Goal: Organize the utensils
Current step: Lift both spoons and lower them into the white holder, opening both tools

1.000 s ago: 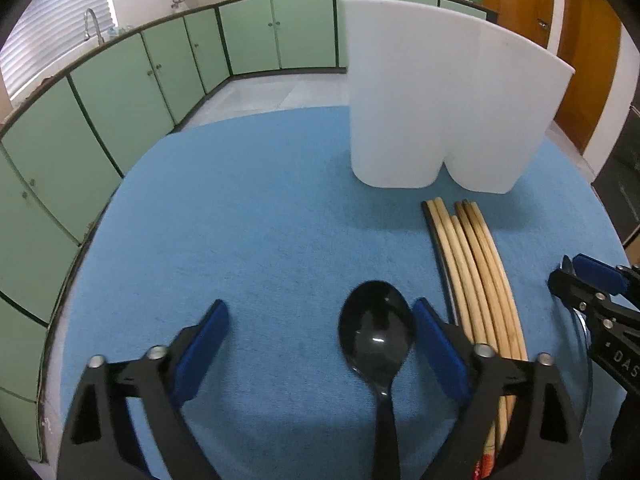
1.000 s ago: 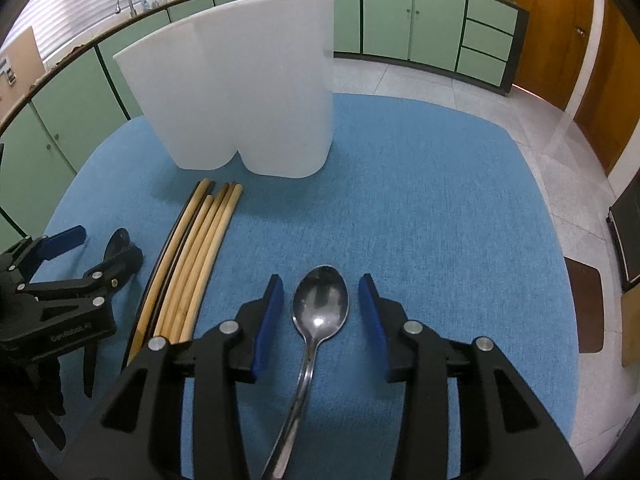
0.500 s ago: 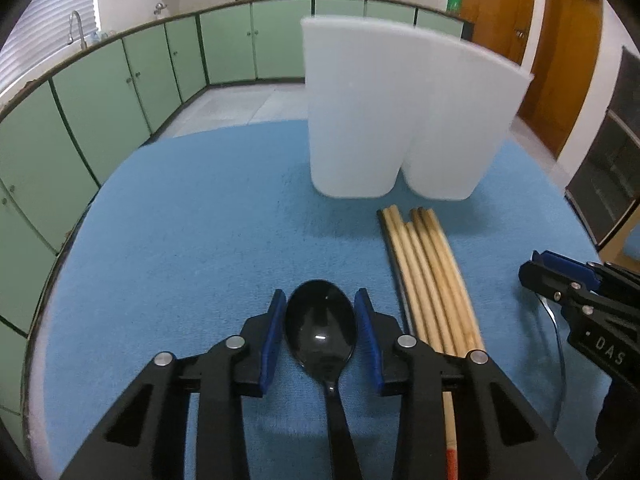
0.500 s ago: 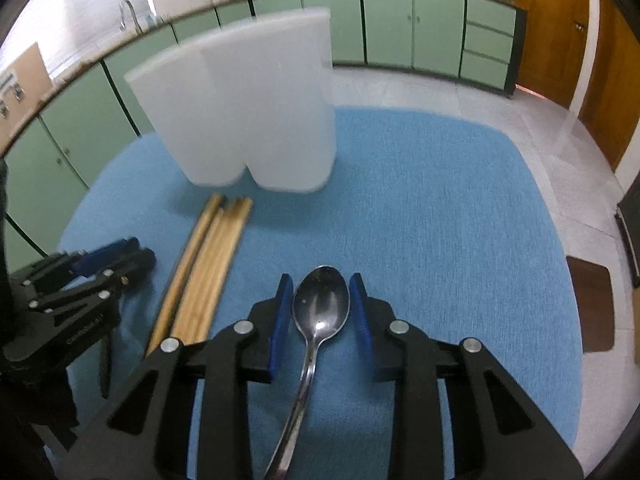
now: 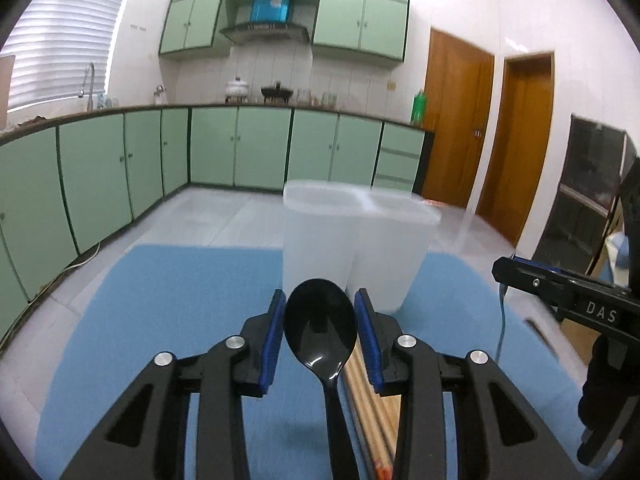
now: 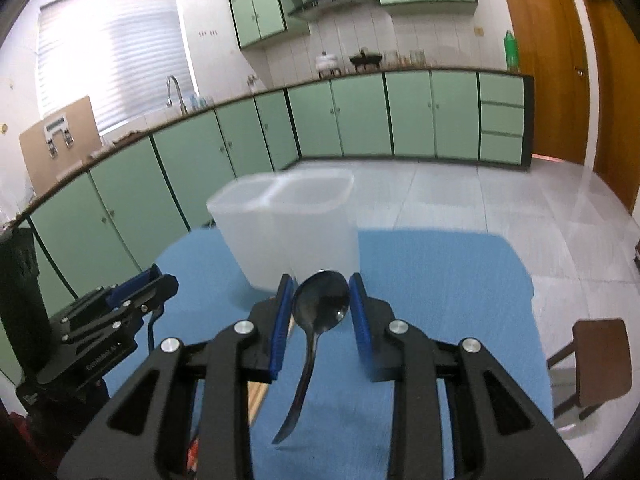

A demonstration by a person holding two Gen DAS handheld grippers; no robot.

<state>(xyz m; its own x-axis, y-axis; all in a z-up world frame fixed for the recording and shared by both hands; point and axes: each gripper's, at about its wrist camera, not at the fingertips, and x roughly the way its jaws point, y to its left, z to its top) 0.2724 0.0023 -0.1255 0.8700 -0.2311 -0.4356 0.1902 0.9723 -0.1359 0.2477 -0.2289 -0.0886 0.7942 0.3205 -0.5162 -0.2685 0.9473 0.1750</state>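
My left gripper [image 5: 320, 330] is shut on a black plastic spoon [image 5: 321, 326] by its bowl and holds it lifted above the blue mat [image 5: 168, 300]. My right gripper [image 6: 320, 308] is shut on a metal spoon [image 6: 320, 304], also lifted, its handle hanging down. A white two-compartment holder [image 5: 352, 240] stands upright on the mat just beyond both grippers; it also shows in the right wrist view [image 6: 288, 224]. Wooden chopsticks [image 5: 366, 400] lie on the mat below the left gripper. The right gripper shows at the right of the left wrist view [image 5: 560, 288].
Green kitchen cabinets [image 5: 240, 148] run along the far wall, with wooden doors [image 5: 456, 132] at the right. A brown stool [image 6: 596, 360] stands on the floor right of the table. The left gripper [image 6: 120, 312] shows at the left of the right wrist view.
Both grippers have lifted off the mat with their spoons and tilted up toward level, so the holder's open top now shows. The chopsticks have not moved.
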